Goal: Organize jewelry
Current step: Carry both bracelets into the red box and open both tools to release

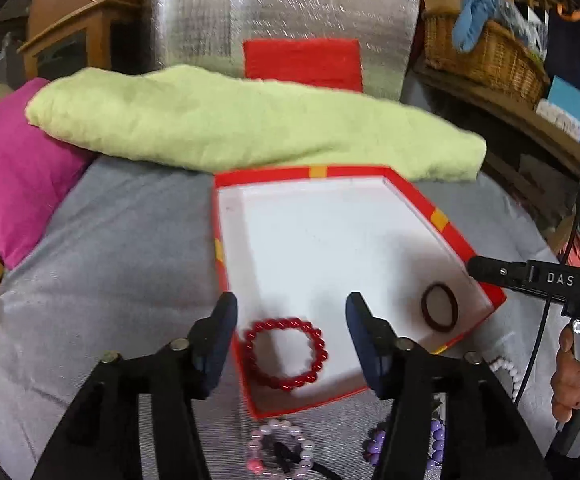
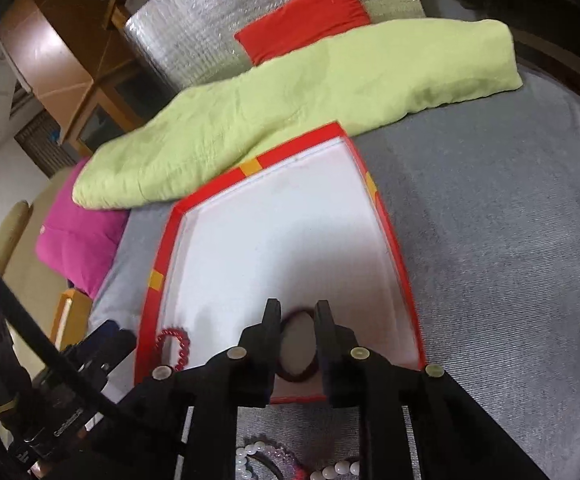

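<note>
Jewelry box [image 1: 446, 216]: red-rimmed, white floor, on grey bedcover [image 1: 109, 240].
Red bead bracelet [image 1: 285, 354]: lies flat inside, between released left gripper [image 1: 292, 312] jaws.
Dark ring bracelet [image 1: 440, 307]: in box, under right gripper [image 2: 297, 312], jaws narrowly parted, gripping nothing.
Loose beads [image 1: 277, 452]: outside, nearest left gripper.

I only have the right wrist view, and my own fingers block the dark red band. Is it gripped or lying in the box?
Observer: It lies loose. The dark red band is flat on the floor of the box, and the right gripper is apart from it at the rim.
Operator: And the red bead bracelet? I see only part of it.
Observer: The red bead bracelet lies whole inside the box's near left corner.
Operator: Is the left gripper carrying anything?
Observer: No. The left gripper is open and empty.
</note>
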A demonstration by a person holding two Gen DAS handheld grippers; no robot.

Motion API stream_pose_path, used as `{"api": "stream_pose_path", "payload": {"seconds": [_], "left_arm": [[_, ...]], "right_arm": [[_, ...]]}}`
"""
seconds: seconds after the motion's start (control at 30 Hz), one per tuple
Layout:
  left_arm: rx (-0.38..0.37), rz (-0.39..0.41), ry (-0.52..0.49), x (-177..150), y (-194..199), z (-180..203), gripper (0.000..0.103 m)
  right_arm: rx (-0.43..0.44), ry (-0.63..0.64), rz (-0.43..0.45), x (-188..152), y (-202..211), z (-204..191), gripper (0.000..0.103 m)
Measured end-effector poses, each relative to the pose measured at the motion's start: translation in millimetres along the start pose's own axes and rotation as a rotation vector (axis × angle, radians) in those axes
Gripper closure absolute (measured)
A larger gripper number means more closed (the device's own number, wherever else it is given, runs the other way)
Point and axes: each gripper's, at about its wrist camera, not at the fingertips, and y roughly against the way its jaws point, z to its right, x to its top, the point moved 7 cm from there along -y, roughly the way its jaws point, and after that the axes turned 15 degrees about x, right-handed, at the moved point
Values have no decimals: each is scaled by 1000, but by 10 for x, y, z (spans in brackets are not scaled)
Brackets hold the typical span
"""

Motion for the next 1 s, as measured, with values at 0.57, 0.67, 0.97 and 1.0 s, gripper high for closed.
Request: {"api": "stream_pose_path", "payload": {"seconds": [0.57,0.67,0.97,1.0], "left_arm": [[-40,-301,219,-333,-461,-426,36],[-54,-322,234,-361,-509,-401,41],[-95,-338,248,-326,-651,-302,79],[-84,-332,240,-314,-657,-297,79]], "right_arm": [[-78,-251,109,-26,424,602,82],[-71,-251,80,-76,352,585,82],[-121,-162,37,-187,225,492,89],[-119,-160,36,-196,223,495,89]]}}
